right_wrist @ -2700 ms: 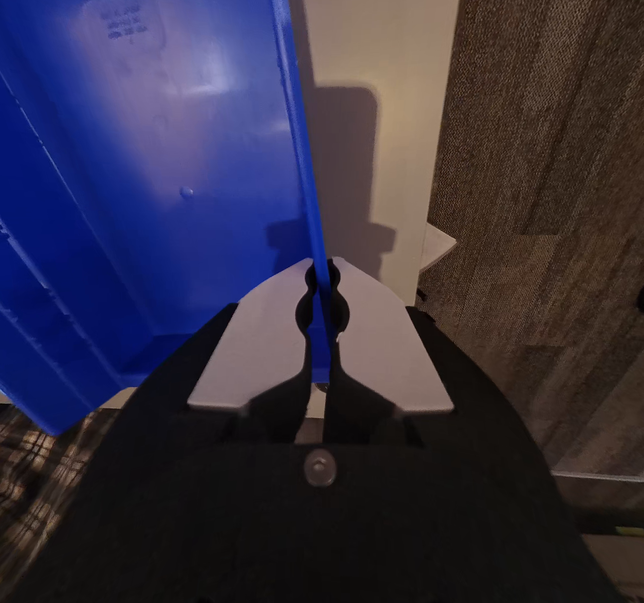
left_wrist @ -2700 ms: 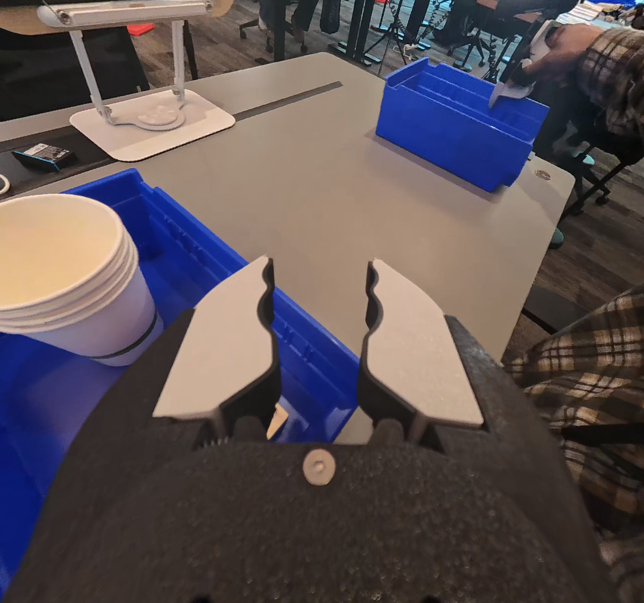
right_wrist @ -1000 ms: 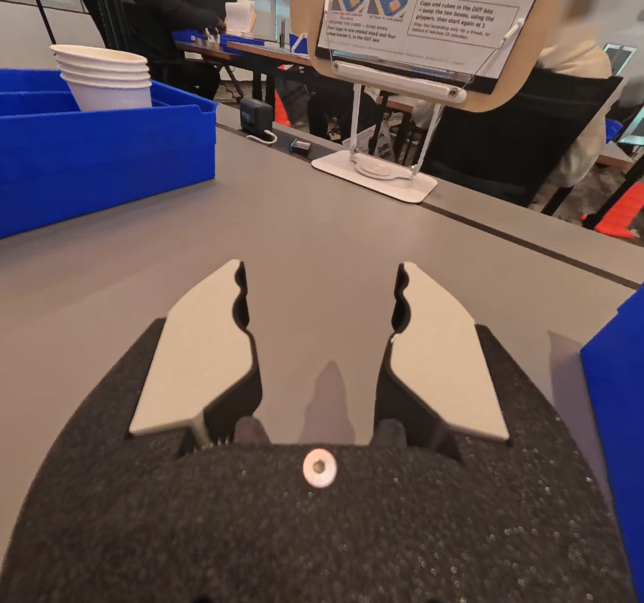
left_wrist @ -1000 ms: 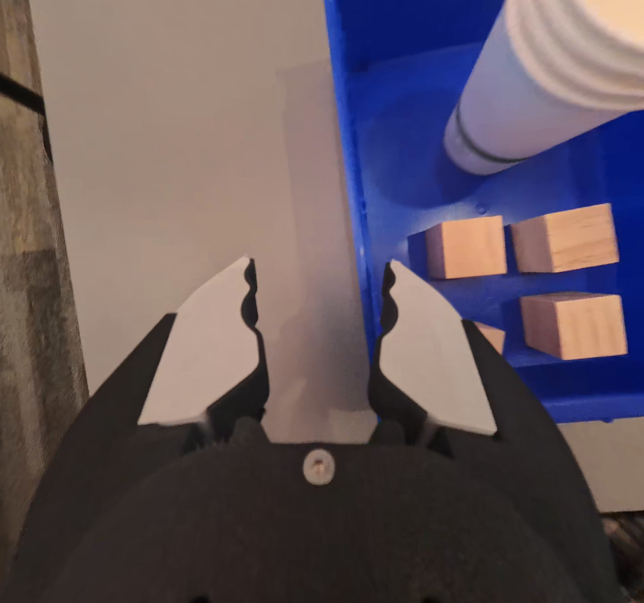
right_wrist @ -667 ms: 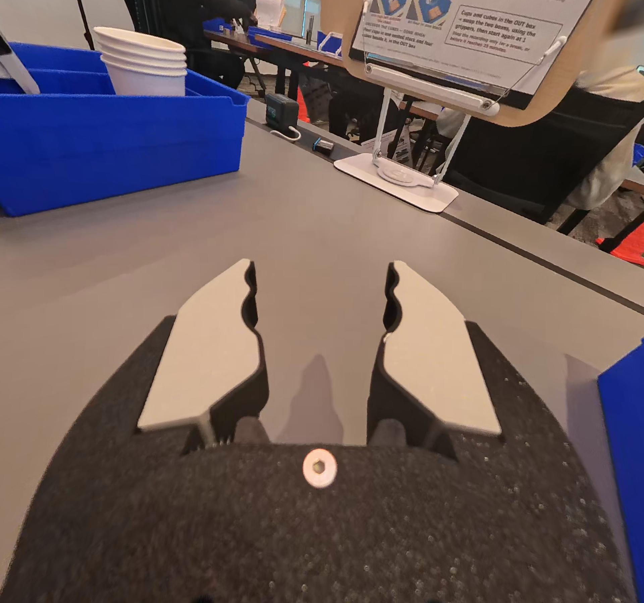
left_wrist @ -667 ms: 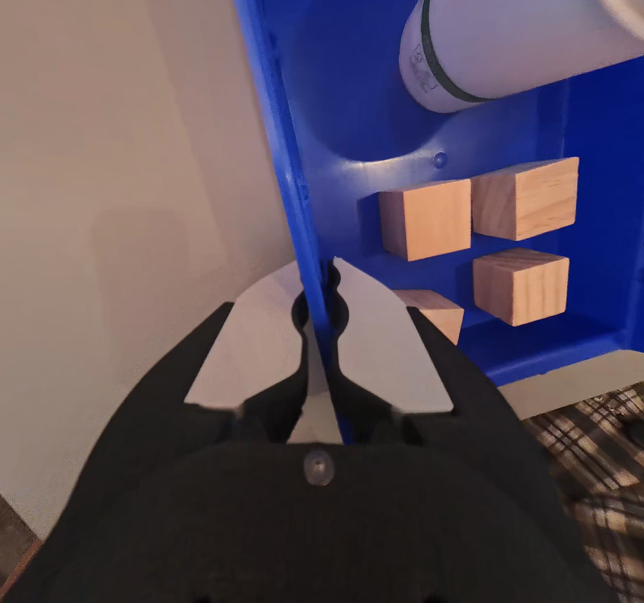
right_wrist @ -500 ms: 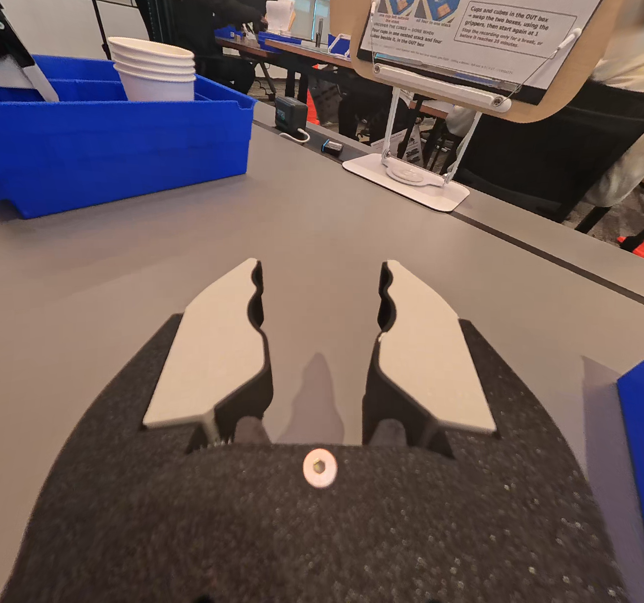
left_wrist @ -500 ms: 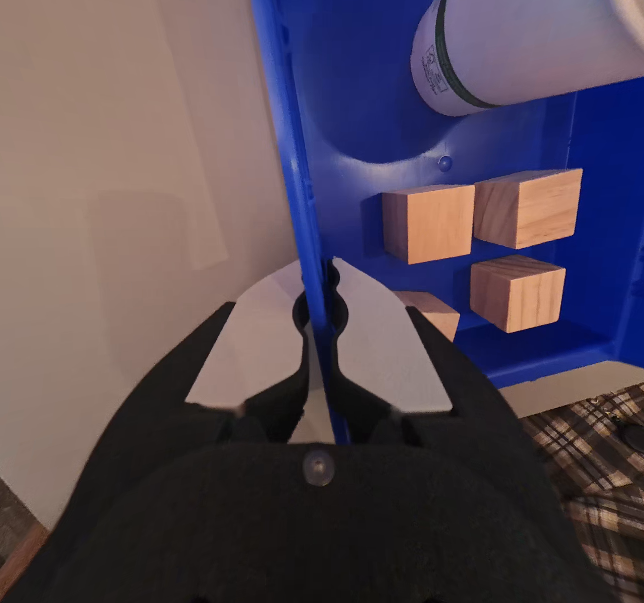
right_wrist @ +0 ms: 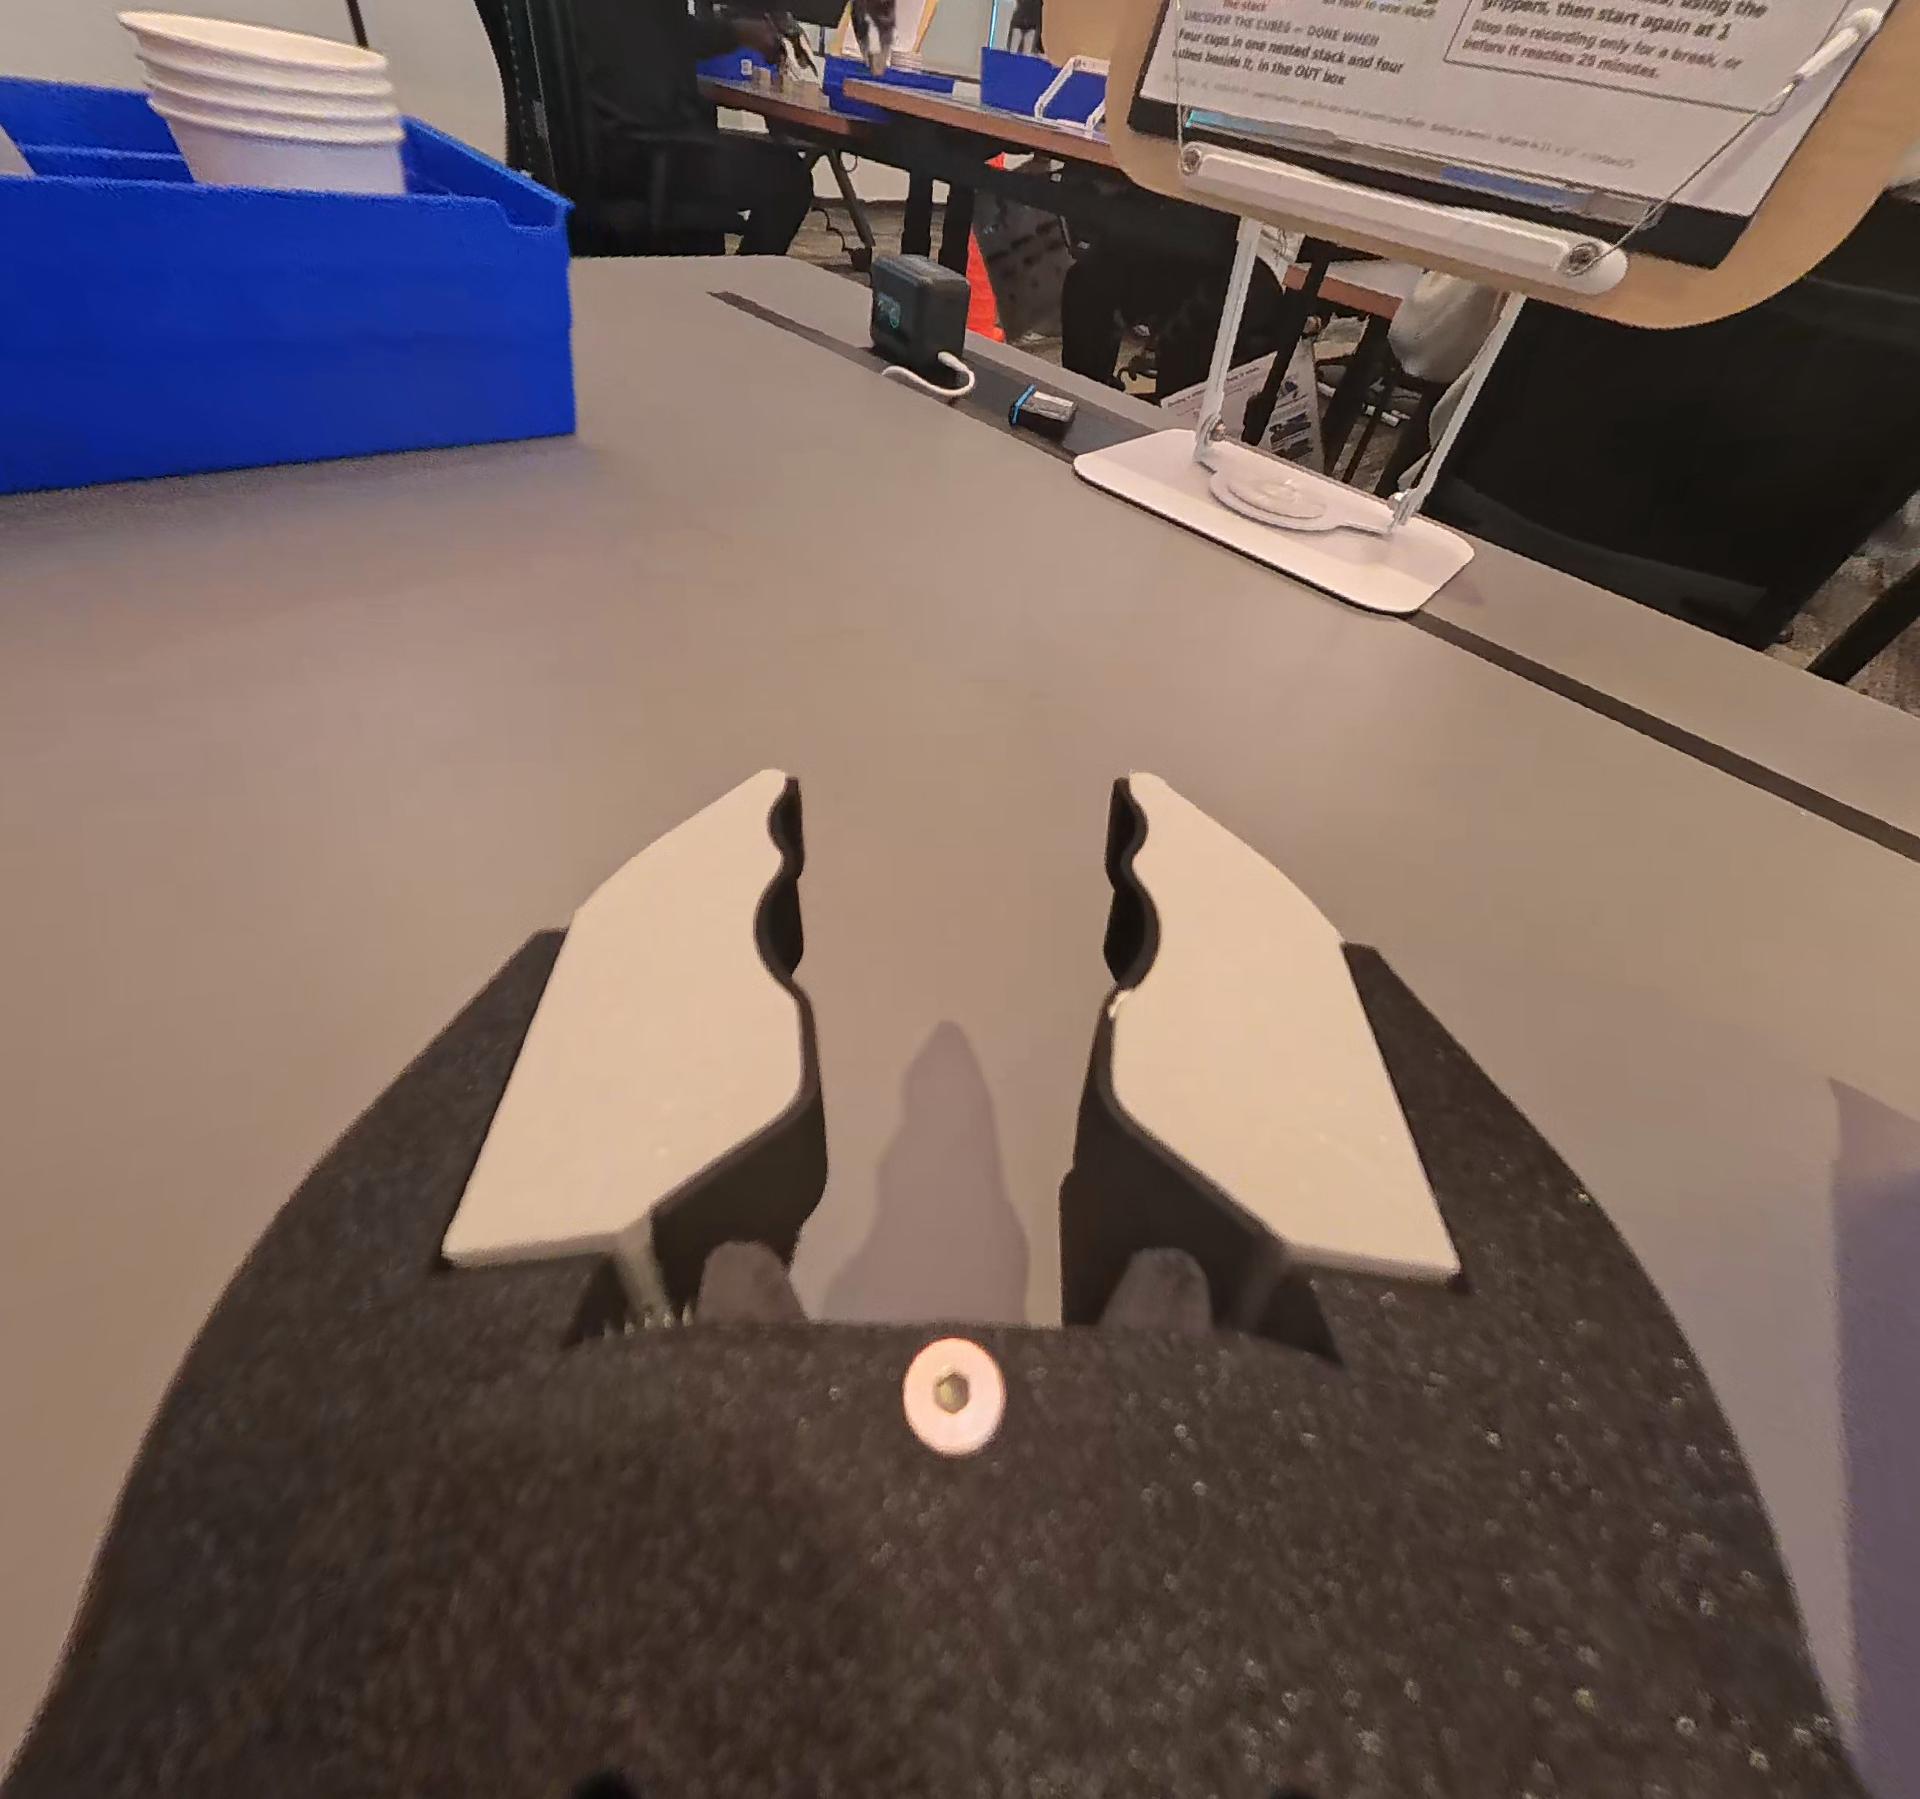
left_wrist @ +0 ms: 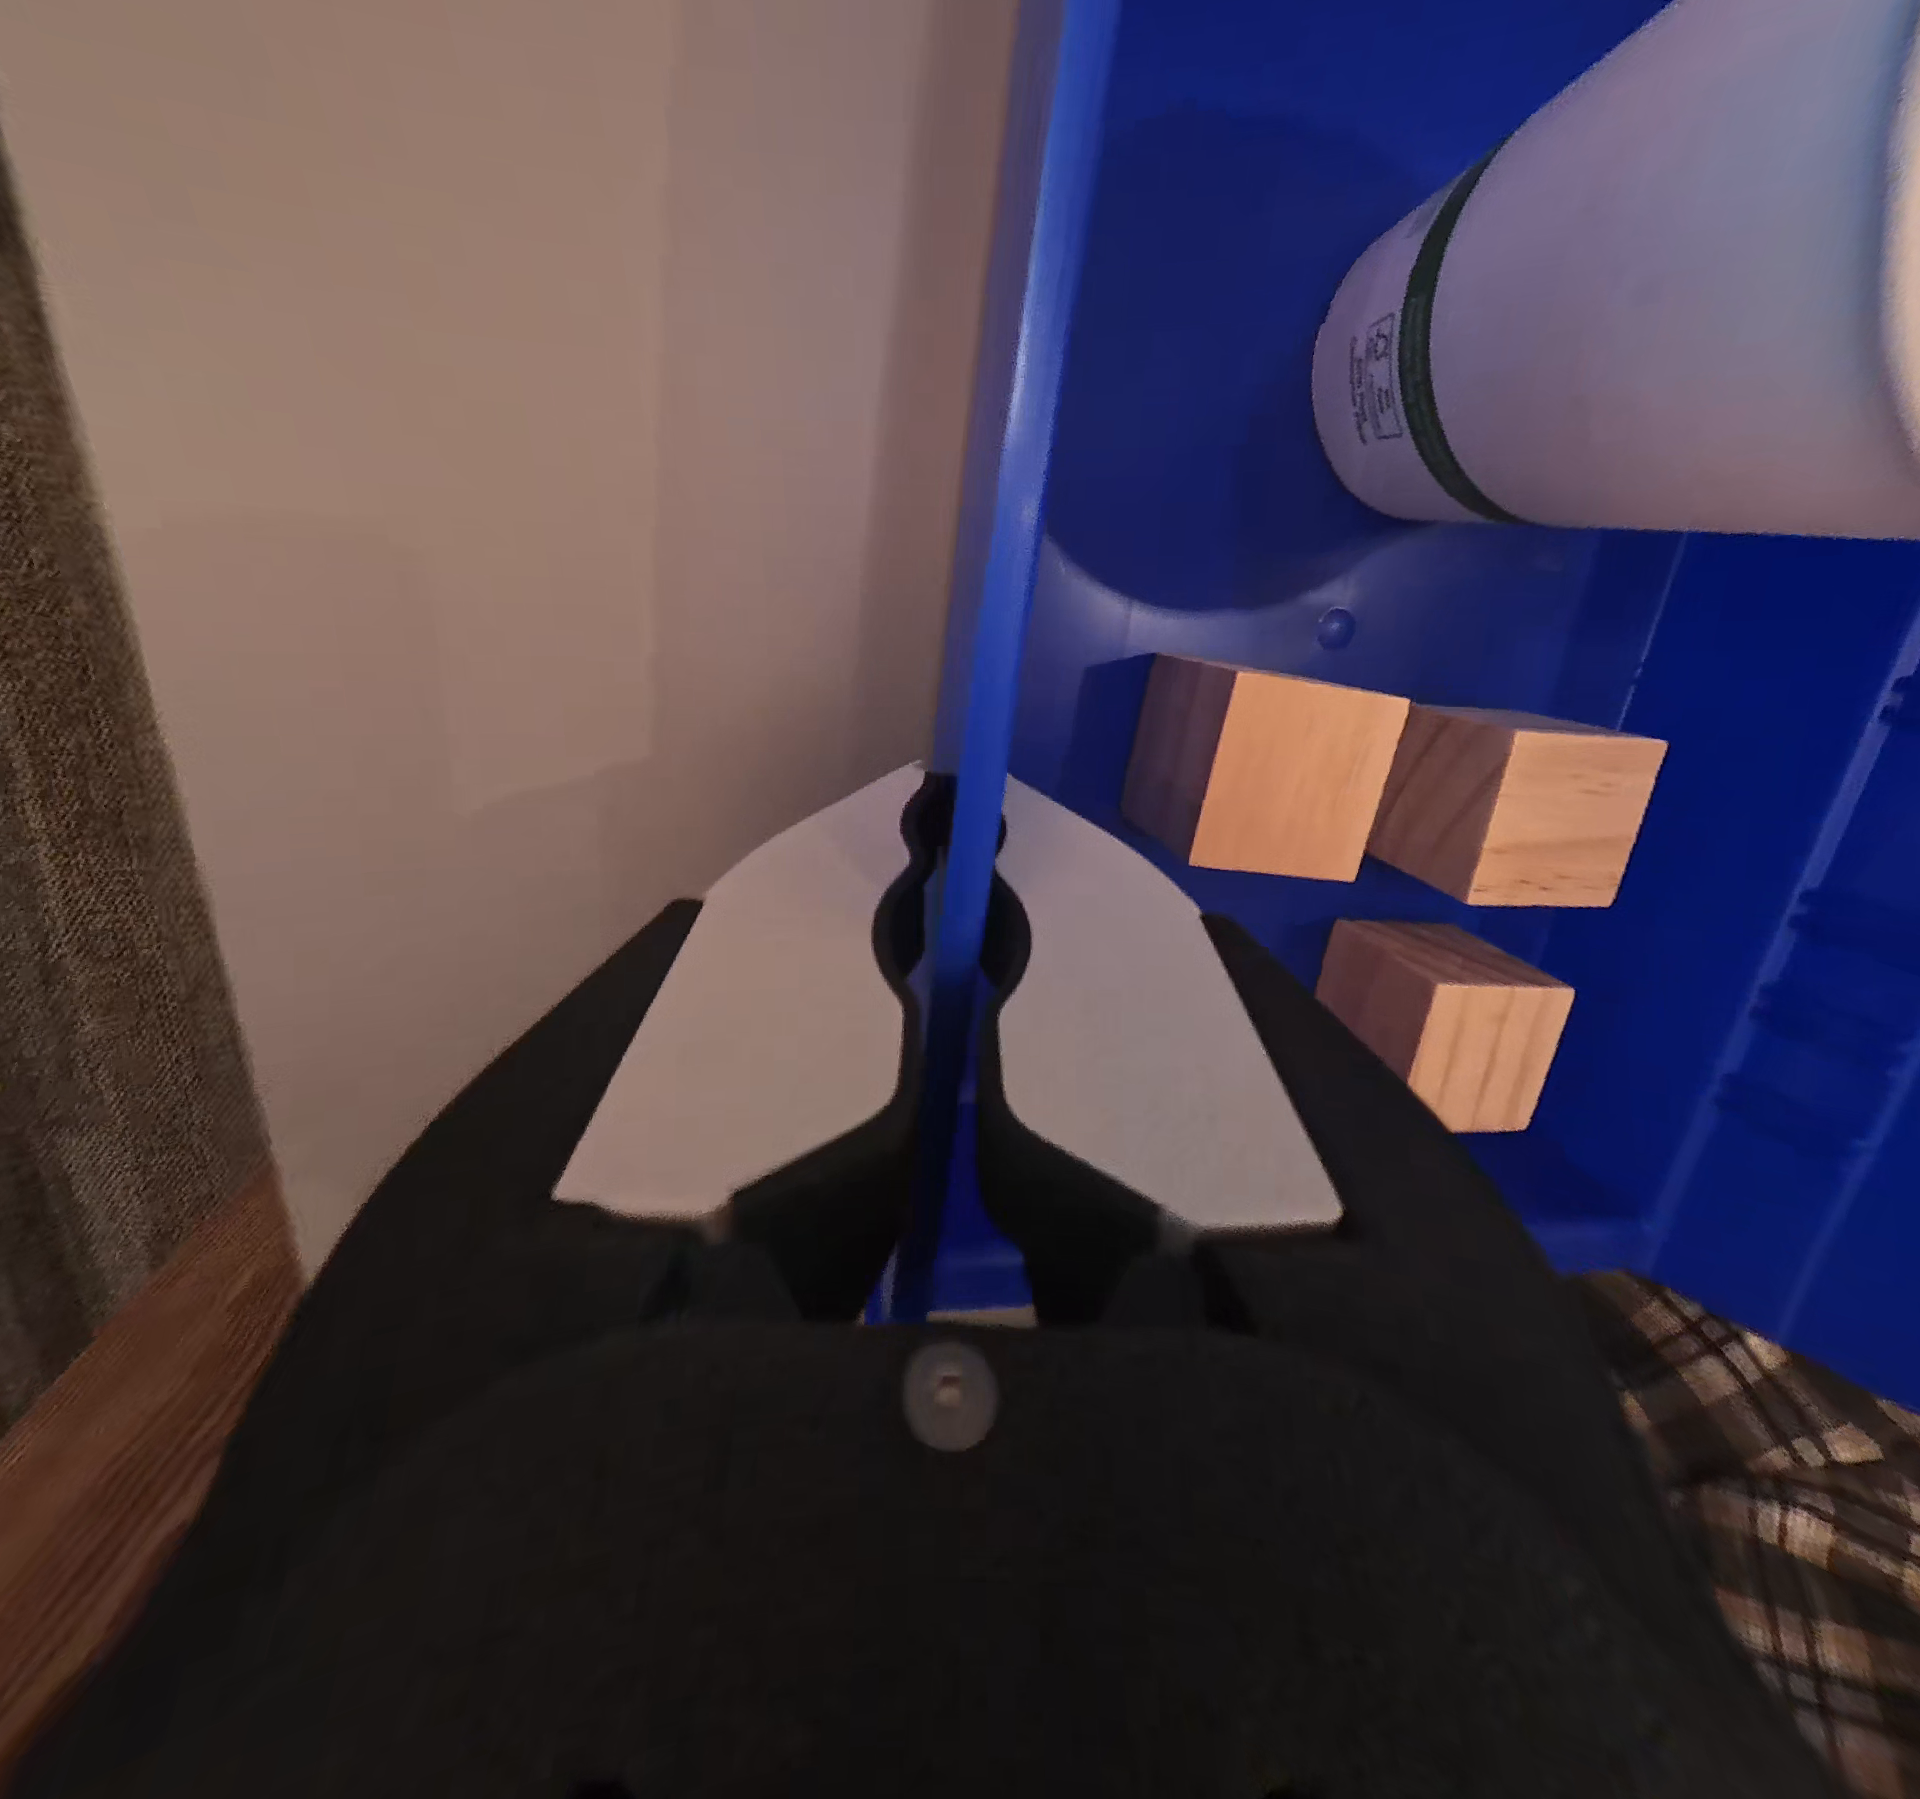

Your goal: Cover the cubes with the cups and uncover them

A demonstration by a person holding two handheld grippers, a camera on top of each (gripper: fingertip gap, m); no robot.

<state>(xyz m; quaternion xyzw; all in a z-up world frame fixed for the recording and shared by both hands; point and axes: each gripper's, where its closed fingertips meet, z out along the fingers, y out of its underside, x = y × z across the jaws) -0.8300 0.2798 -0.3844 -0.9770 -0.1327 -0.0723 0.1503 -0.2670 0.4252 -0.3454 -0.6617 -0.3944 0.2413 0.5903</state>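
My left gripper point(left_wrist: 961, 799) is shut on the left wall of a blue bin point(left_wrist: 1023, 399), seen from above. Inside the bin lie three visible wooden cubes point(left_wrist: 1278, 783), point(left_wrist: 1517, 814), point(left_wrist: 1455, 1027) and a nested stack of white paper cups point(left_wrist: 1621, 315). My right gripper point(right_wrist: 951, 799) is open and empty, low over the grey table point(right_wrist: 727, 658). In the right wrist view the same blue bin point(right_wrist: 281, 326) stands at the far left with the cup stack point(right_wrist: 275, 102) rising out of it.
A white stand with a tan instruction board point(right_wrist: 1455, 87) stands at the back right of the table. A small black device with a cable point(right_wrist: 920, 310) lies by the table's seam. A plaid sleeve point(left_wrist: 1787, 1541) shows beside the bin. Carpeted floor point(left_wrist: 83, 710) lies past the table's left edge.
My left gripper swung over the bin's wall and shut on it about 0.7 s ago; the bin has since shifted a little. My right gripper let go of the other bin and opened over the table.
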